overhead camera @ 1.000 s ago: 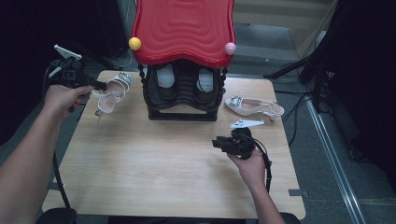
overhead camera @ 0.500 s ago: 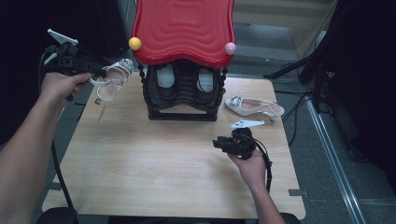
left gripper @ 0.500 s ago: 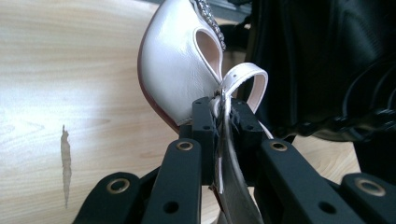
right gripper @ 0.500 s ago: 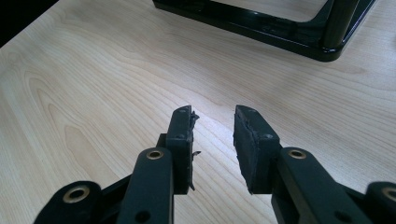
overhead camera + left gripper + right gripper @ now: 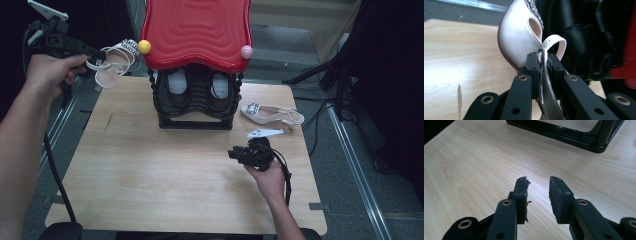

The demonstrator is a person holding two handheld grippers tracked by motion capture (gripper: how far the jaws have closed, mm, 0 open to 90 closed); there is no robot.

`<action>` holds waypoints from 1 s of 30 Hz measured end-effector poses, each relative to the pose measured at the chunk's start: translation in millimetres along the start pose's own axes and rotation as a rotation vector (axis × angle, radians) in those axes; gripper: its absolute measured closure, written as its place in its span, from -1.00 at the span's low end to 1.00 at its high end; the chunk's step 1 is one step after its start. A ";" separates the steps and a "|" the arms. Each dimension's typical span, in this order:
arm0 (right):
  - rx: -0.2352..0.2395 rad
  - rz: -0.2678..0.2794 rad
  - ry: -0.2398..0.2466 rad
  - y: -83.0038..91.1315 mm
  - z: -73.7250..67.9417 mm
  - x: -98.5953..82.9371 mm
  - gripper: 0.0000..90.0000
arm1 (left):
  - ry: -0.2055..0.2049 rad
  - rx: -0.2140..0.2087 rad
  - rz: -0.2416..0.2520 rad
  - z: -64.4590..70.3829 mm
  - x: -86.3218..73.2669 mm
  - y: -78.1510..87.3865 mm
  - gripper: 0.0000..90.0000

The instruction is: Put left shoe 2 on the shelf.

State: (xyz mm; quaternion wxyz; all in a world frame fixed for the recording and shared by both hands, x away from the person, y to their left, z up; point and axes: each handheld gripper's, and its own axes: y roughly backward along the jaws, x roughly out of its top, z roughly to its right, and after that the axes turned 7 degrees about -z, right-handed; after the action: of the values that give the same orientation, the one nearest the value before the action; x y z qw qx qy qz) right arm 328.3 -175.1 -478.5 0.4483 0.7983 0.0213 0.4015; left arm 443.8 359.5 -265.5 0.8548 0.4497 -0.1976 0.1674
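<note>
L gripper (image 5: 87, 52) is up at the far left, off the table (image 5: 150, 175) edge, jaws pinched on the slingback strap of a white sandal (image 5: 112, 62); the left gripper view shows the strap (image 5: 544, 65) clamped between the pads, with the shoe body (image 5: 520, 37) hanging ahead, toe away from the gripper. The sandal is in the air just left of the black shoe rack (image 5: 197, 102), level with the yellow knob (image 5: 144, 46) on the rack's red top (image 5: 195, 32). The rack's lower shelf holds a pair of dark shoes (image 5: 195, 90). The mate, a 2nd white sandal (image 5: 270, 114), lies on the table just right of the rack. R gripper (image 5: 245, 155) rests low near the right-centre of the table, jaws spread w/ nothing between them (image 5: 537, 195), a bit near of that 2nd sandal. Step, as I read it: carrying sandal no. 1 toward the rack. Next move prob. needs the L hand to swing right and settle the shoe on a free rack spot, sole down, before letting go; a strap-only grip means the shoe can swing, so go slow. R is well placed to take the other sandal after.
</note>
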 end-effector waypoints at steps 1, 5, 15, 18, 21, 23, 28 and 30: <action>-0.001 -0.001 0.002 0.0 0.0 -0.1 0.53 | -0.003 0.000 0.005 3.8 2.9 4.2 0.86; -0.003 0.000 0.002 0.0 -0.2 -0.2 0.53 | -0.029 -0.003 0.021 19.4 13.5 21.1 0.85; -0.005 -0.001 0.000 0.4 0.8 -1.0 0.53 | -0.060 -0.011 0.073 59.6 38.4 58.2 0.85; -0.005 -0.002 0.001 0.2 0.8 -1.1 0.53 | -0.082 -0.010 0.101 76.6 46.2 69.9 0.85; -0.007 -0.004 -0.004 0.8 0.9 -1.4 0.53 | -0.109 -0.014 0.125 94.8 52.3 78.8 0.85; -0.008 -0.003 -0.005 1.3 1.0 -1.7 0.53 | -0.123 -0.024 0.129 103.9 54.6 81.2 0.85; -0.010 -0.004 -0.003 1.5 0.8 -2.6 0.53 | -0.150 -0.031 0.141 128.8 61.2 79.6 0.85; -0.010 -0.002 -0.004 2.1 0.5 -2.8 0.53 | -0.149 -0.046 0.150 133.7 63.1 78.9 0.85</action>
State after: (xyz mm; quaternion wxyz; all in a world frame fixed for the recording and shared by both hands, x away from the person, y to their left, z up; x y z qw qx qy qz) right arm 326.0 -177.8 -478.8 0.4529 0.7968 0.0192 0.3995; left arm 436.7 297.4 -110.1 0.8328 0.4253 -0.2976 0.1922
